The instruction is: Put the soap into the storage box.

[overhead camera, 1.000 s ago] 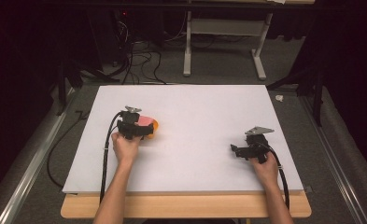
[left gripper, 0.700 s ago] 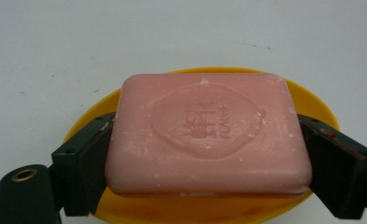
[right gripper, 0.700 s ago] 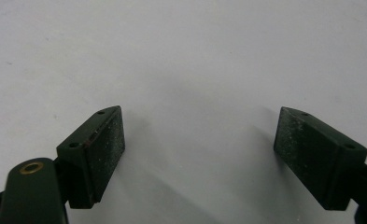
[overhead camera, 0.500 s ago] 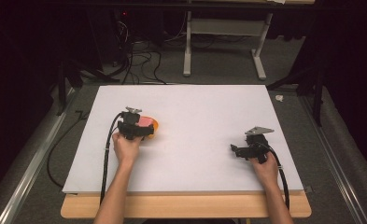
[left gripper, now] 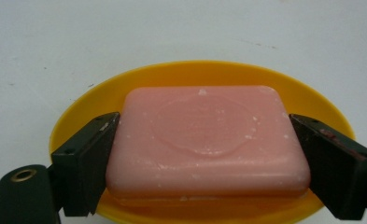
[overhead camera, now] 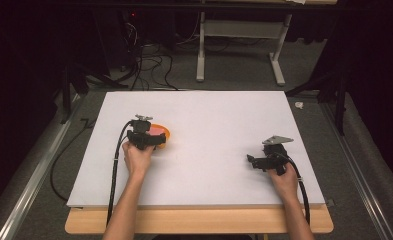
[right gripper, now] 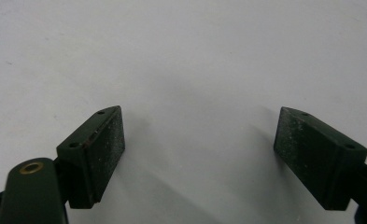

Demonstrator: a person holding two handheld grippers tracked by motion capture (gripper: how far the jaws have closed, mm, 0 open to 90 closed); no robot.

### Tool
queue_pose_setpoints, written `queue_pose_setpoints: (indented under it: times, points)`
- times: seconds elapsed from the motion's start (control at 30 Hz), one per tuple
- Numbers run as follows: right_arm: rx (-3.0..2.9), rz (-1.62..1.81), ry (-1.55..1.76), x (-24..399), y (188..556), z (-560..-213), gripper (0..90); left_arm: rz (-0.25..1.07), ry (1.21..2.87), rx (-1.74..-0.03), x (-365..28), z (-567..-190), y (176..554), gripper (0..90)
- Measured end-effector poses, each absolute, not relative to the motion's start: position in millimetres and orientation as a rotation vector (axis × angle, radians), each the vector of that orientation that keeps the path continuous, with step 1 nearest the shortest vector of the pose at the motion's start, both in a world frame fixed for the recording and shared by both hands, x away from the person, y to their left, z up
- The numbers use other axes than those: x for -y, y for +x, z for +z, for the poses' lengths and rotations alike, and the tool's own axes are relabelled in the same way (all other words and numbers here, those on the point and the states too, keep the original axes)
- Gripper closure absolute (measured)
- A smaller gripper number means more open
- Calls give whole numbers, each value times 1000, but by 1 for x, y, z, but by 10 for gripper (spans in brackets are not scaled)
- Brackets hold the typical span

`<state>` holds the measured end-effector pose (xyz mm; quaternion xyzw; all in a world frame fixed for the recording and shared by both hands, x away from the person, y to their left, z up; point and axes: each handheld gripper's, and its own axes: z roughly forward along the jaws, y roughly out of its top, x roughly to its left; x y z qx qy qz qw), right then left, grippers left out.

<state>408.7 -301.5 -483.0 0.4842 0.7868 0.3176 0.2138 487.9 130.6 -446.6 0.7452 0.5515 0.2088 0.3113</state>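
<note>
Left of centre on the tabletop [overhead camera: 219,125], left tongs [left gripper: 204,154] clamp the pink soap [left gripper: 207,140] sitting in its yellow dish [left gripper: 195,72], right tongs [right gripper: 200,154] wide open and empty at lower right; likely pick-up step, next needs a straight lift clear of the dish.

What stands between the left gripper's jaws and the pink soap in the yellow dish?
Nothing visible does. In the left gripper view the left gripper has one jaw at each short end of the pink soap, which lies in the yellow dish. The pads meet the soap's ends; whether they press cannot be told.
</note>
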Motion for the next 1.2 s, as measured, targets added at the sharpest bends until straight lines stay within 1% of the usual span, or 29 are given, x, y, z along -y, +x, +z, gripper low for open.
queue_pose_setpoints:
  times: [0.23,0.8,0.97,1.03,1.2]
  points:
    - [-2183,881,1347,301,409,-483,171,568,1928,-1435,-133,-439,484,133]
    - [-2183,881,1344,302,409,-483,171,613,1916,-1347,-137,-420,466,142]
    - [-2183,882,1347,301,409,-483,171,608,1903,-1302,-136,-414,459,146]
    - [-2183,881,1347,301,409,-483,171,567,1906,-1269,-135,-409,454,148]
    - [-2183,882,1347,301,409,-483,171,558,1920,-1240,-133,-406,448,149]
